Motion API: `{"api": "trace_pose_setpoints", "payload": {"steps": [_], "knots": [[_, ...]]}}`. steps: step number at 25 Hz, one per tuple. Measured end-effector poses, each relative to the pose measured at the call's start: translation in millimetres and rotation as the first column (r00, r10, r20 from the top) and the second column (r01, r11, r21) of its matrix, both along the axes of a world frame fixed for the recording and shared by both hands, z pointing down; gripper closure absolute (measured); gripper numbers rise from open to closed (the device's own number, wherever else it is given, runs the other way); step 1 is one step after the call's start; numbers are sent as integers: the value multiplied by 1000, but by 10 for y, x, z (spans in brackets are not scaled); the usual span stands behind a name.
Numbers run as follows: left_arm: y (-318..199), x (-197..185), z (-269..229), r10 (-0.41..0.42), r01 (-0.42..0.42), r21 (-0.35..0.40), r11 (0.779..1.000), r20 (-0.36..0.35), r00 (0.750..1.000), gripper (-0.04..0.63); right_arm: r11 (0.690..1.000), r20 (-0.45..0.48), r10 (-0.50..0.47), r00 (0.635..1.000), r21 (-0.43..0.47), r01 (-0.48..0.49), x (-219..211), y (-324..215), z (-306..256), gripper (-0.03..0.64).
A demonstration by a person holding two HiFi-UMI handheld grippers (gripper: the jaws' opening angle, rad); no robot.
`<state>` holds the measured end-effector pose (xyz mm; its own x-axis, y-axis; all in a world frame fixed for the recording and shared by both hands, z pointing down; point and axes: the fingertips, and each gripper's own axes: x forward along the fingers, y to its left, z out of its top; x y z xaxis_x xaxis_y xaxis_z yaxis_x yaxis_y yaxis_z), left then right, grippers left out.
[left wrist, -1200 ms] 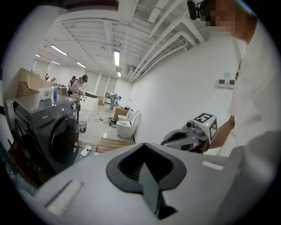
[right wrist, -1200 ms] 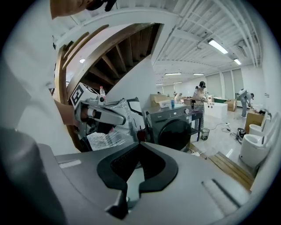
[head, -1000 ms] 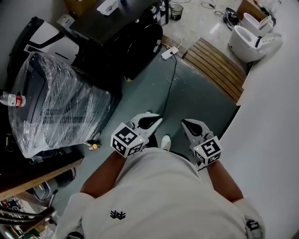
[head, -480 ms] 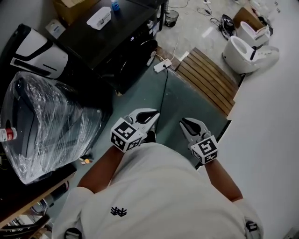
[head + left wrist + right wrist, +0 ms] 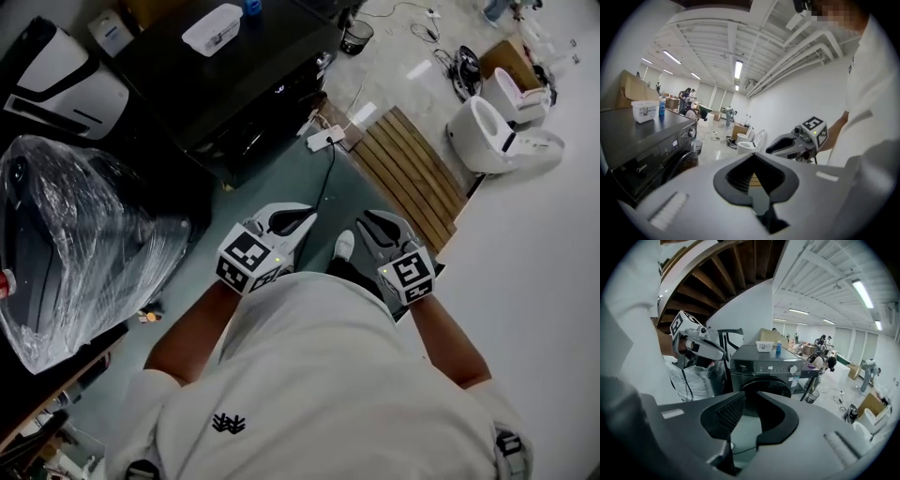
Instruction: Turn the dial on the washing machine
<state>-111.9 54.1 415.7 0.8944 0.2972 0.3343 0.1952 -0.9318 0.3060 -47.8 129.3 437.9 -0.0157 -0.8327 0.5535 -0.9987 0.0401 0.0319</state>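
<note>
White lidded box [image 5: 214,28] tops the washing machine [image 5: 246,70]; right tool [image 5: 368,218] opening empty, left tool [image 5: 308,215] closed.

**Silver dial on the dark washer**

The dark grey front-loading washing machine [image 5: 761,373] stands upright on the floor. Its round silver dial [image 5: 792,369] sits at the right end of the front control panel, just beside a small lit display.

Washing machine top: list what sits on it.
A white plastic box and a blue bottle stand side by side on the washing machine, on its dark top. What the box holds cannot be seen.
</note>
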Motion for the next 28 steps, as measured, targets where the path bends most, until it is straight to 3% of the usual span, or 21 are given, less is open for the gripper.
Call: {"api": "trace_pose_setpoints", "payload": {"steps": [5, 9, 11, 16, 22, 28], "knots": [[-393, 164, 90, -135, 136, -42, 990, 24, 991, 538, 995, -36, -95, 995, -5, 95, 523, -586, 62, 561], [-644, 450, 125, -227, 227, -4, 974, 38, 973, 538, 984, -63, -176, 982, -5, 177, 1078, -1067, 185, 548], [-774, 625, 112, -296, 296, 12, 955, 48, 954, 538, 975, -66, -223, 972, -13, 223, 1356, -1300, 268, 540], [-956, 1111, -17, -498, 499, -11, 867, 43, 866, 538, 935, -119, -355, 927, -29, 354, 2073, -1920, 507, 527], [-899, 1520, -43, -611, 612, 12, 791, 66, 789, 538, 909, -157, -415, 896, -38, 414, 2688, -2578, 873, 485], [-830, 1449, -133, -747, 749, 6, 663, 71, 661, 538, 920, -154, -390, 908, -32, 390, 2910, -3164, 1189, 430]]}}
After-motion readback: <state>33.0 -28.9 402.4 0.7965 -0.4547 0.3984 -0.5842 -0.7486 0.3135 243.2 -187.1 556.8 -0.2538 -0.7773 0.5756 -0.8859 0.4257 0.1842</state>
